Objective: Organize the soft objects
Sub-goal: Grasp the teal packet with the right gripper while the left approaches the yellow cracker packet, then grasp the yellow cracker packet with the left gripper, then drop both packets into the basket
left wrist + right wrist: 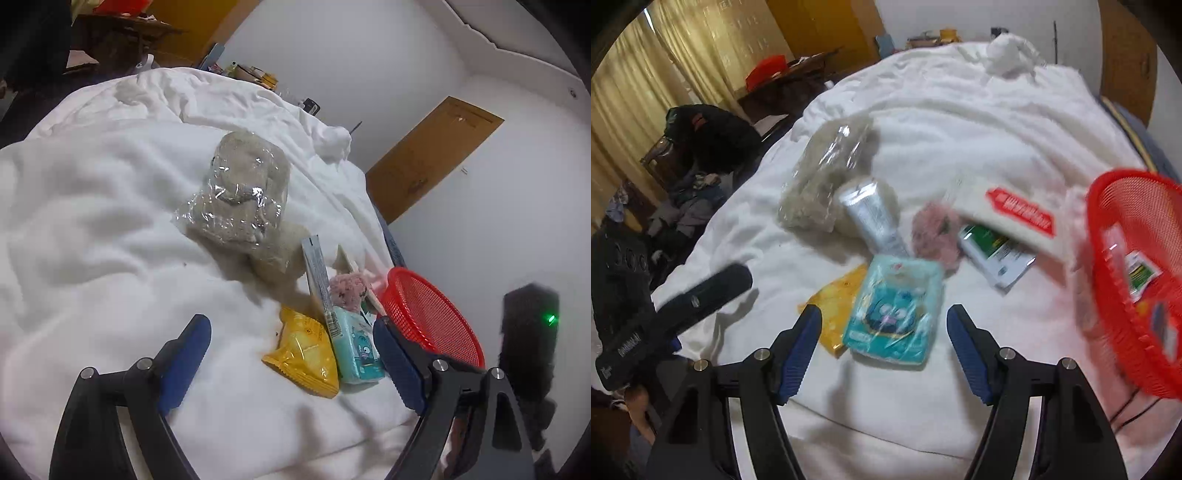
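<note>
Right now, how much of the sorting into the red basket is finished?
Barely started. The red mesh plastic basket holds a few small packets. Both tools, left and right, are open and hold nothing. The teal tissue pack, yellow snack pouch and pink fluffy toy lie on the white blanket.

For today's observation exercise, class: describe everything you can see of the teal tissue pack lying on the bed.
The teal tissue pack is a small, soft rectangular packet in shiny plastic wrap, printed with a dark blue cartoon face. It lies flat on the white blanket, unopened as far as can be seen. Its left edge overlaps the yellow packet, and the silver tube reaches its far end. It sits just ahead of the open right gripper, untouched; in the left wrist view it lies beside the red basket.
</note>
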The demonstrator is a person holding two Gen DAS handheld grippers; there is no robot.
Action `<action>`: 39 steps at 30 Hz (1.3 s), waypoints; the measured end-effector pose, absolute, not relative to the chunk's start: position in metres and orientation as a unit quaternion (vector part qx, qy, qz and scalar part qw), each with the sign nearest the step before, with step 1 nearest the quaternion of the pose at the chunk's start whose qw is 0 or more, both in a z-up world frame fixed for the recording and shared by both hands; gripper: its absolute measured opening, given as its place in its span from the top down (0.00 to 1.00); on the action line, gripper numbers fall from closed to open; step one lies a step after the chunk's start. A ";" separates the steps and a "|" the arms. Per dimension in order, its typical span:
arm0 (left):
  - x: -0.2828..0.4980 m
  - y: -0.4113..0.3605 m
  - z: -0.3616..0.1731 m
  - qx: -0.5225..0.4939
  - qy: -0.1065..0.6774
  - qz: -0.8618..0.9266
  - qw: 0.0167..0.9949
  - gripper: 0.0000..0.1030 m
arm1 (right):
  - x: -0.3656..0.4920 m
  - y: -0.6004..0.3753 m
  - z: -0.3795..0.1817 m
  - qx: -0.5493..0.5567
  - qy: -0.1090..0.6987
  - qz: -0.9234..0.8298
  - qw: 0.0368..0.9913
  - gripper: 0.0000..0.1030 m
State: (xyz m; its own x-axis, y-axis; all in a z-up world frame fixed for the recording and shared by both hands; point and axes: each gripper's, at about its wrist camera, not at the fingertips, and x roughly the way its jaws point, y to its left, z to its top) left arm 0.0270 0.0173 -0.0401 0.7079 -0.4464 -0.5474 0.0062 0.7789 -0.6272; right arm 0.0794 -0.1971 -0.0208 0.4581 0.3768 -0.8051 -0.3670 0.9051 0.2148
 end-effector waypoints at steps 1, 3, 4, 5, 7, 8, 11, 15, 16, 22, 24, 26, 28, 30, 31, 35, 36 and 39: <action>0.026 0.018 -0.040 -0.304 0.358 -0.127 0.873 0.11 | 0.079 -0.197 -0.027 0.013 0.477 0.224 0.850 0.32; 0.026 0.015 -0.038 -0.296 0.359 -0.126 0.876 0.11 | 0.080 -0.192 -0.036 0.008 0.486 0.227 0.844 0.32; 0.026 0.014 -0.038 -0.293 0.360 -0.125 0.877 0.11 | 0.080 -0.191 -0.039 0.005 0.486 0.225 0.845 0.32; 0.028 0.013 -0.039 -0.290 0.362 -0.124 0.877 0.11 | 0.081 -0.188 -0.042 0.002 0.488 0.222 0.844 0.32; 0.028 0.013 -0.040 -0.288 0.362 -0.125 0.878 0.11 | 0.086 -0.183 -0.046 0.000 0.491 0.224 0.842 0.32; 0.028 0.012 -0.041 -0.287 0.364 -0.125 0.877 0.11 | 0.089 -0.181 -0.049 -0.005 0.492 0.217 0.843 0.32; 0.029 0.012 -0.043 -0.285 0.370 -0.125 0.875 0.11 | 0.094 -0.180 -0.056 -0.005 0.496 0.205 0.843 0.34; 0.031 0.008 -0.042 -0.274 0.379 -0.127 0.875 0.11 | 0.093 -0.186 -0.065 0.001 0.508 0.204 0.837 0.51; 0.031 0.007 -0.042 -0.271 0.380 -0.128 0.875 0.11 | 0.094 -0.188 -0.065 0.003 0.509 0.205 0.836 0.55; 0.041 -0.009 -0.040 -0.238 0.404 -0.136 0.872 0.11 | 0.084 -0.215 -0.055 0.039 0.490 0.221 0.842 0.58; 0.047 -0.023 -0.038 -0.212 0.419 -0.152 0.870 0.11 | 0.079 -0.229 -0.048 0.053 0.482 0.227 0.845 0.58; 0.053 -0.038 -0.039 -0.183 0.430 -0.169 0.868 0.11 | 0.075 -0.242 -0.040 0.064 0.475 0.228 0.848 0.58; 0.059 -0.050 -0.042 -0.160 0.447 -0.183 0.861 0.10 | 0.072 -0.254 -0.032 0.072 0.467 0.227 0.852 0.58; 0.069 -0.060 -0.046 -0.139 0.463 -0.189 0.855 0.10 | 0.070 -0.262 -0.025 0.081 0.460 0.226 0.855 0.58; 0.072 -0.062 -0.049 -0.132 0.467 -0.185 0.854 0.10 | 0.069 -0.268 -0.021 0.088 0.454 0.226 0.857 0.58; 0.096 -0.072 -0.062 -0.097 0.506 -0.181 0.837 0.10 | 0.069 -0.281 -0.014 0.103 0.442 0.219 0.864 0.58; 0.099 -0.073 -0.065 -0.093 0.511 -0.180 0.836 0.10 | 0.070 -0.283 -0.015 0.107 0.442 0.220 0.863 0.58; 0.101 -0.077 -0.081 -0.083 0.527 -0.174 0.828 0.11 | 0.071 -0.286 -0.016 0.115 0.443 0.222 0.861 0.58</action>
State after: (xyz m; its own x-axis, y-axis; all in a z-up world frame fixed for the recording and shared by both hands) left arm 0.1012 -0.0770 -0.0807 0.3854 -0.3748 -0.8432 0.2000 0.9260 -0.3202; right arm 0.0715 -0.2858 -0.0155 0.5093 0.4849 -0.7109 -0.2806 0.8746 0.3955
